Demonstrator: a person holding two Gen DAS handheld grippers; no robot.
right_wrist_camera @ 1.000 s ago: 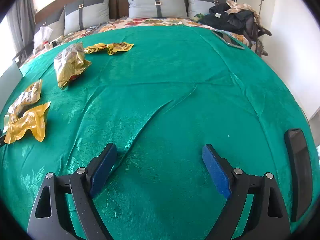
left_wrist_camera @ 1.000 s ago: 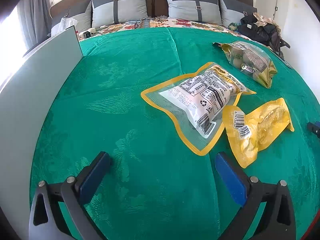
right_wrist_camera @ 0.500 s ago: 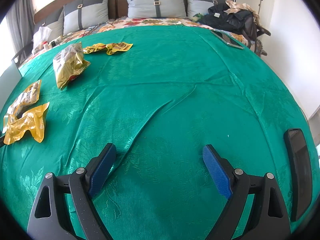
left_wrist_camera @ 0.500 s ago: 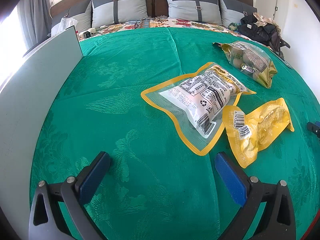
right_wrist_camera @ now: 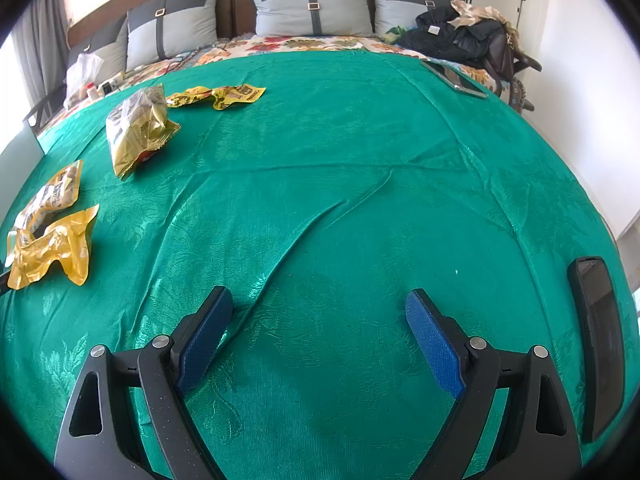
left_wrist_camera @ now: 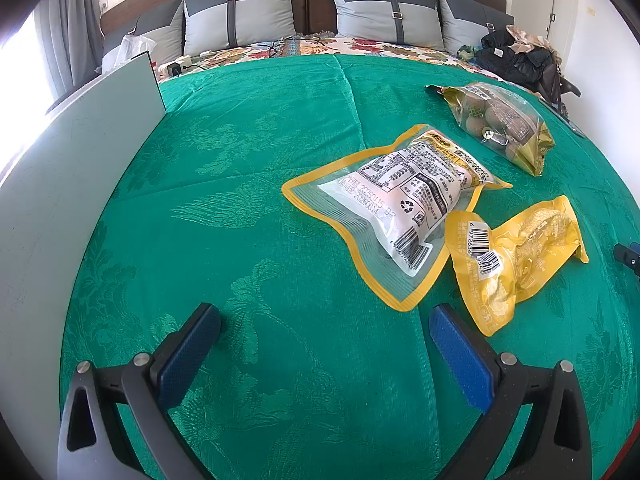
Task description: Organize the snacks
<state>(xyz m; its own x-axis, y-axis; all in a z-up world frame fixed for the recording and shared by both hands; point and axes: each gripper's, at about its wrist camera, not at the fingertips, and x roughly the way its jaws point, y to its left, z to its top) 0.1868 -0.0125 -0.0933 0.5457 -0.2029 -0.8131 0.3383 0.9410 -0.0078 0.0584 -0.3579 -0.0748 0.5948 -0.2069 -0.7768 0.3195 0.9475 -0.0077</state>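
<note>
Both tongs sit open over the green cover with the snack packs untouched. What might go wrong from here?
1. The yellow pouch overlaps the clear pack, so lifting one may drag the other.
2. The packs lie flat on the loose, wrinkled cover; the left tongs may pinch cloth along with a pack.
3. A dark phone lies close beside the right tongs; a sideways sweep might knock it.

A green bedspread fills both views. Grey pillows line the top edge, dark clothes pile upper right, and a phone (screen dark) lies lower right.
</note>
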